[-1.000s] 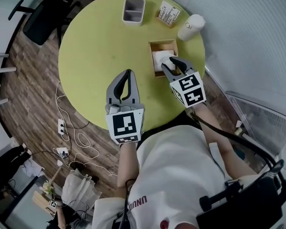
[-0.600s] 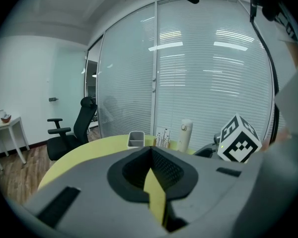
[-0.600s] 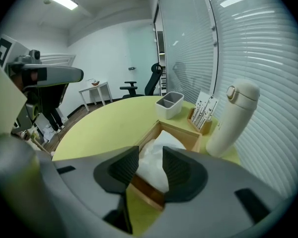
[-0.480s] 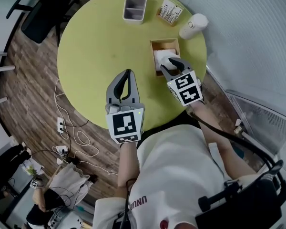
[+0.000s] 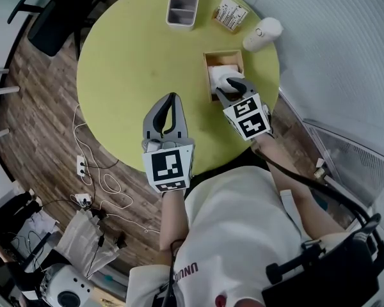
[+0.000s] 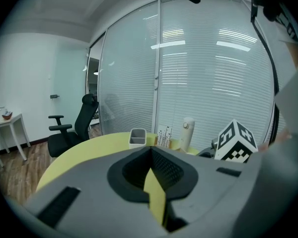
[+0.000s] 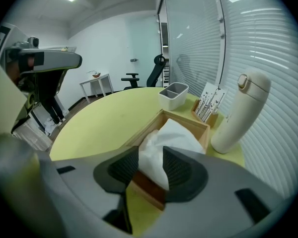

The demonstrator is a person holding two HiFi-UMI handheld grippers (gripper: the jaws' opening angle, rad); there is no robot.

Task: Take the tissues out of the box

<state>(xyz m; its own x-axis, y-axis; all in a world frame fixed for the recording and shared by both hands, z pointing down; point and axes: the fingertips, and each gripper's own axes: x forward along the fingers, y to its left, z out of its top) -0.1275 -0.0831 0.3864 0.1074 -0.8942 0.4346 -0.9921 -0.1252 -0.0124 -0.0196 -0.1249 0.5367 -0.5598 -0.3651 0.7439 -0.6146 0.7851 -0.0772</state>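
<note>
Round yellow-green table (image 5: 128, 62) fills the middle of the head view, standing on dark wood-plank floor (image 5: 38, 120). A wall of glass and closed white blinds (image 5: 333, 56) curves past its right side. A black office chair (image 5: 51, 21) sits off the far left edge, and white cables (image 5: 96, 171) trail across the floor near the person's feet.

At the far edge of the table there's a grey two-part bin (image 5: 182, 9), then a small holder of printed cards (image 5: 230, 15), then a white flask (image 5: 262, 34) close to the blinds. Nearer in, on the right side, sits the open wooden box (image 5: 208, 56) with the white tissue (image 5: 219, 75) bunched up out of its top.

The right gripper (image 5: 235, 84) is right at that box, claw spread wide. Its own view shows the tissue rising between the two ribbed pads, not squeezed.

The left gripper (image 5: 173, 98) hovers over the near part of the table, well apart from the box. Its claw is clenched, tips meeting with nothing between them, only a sliver of yellow tabletop showing through.
</note>
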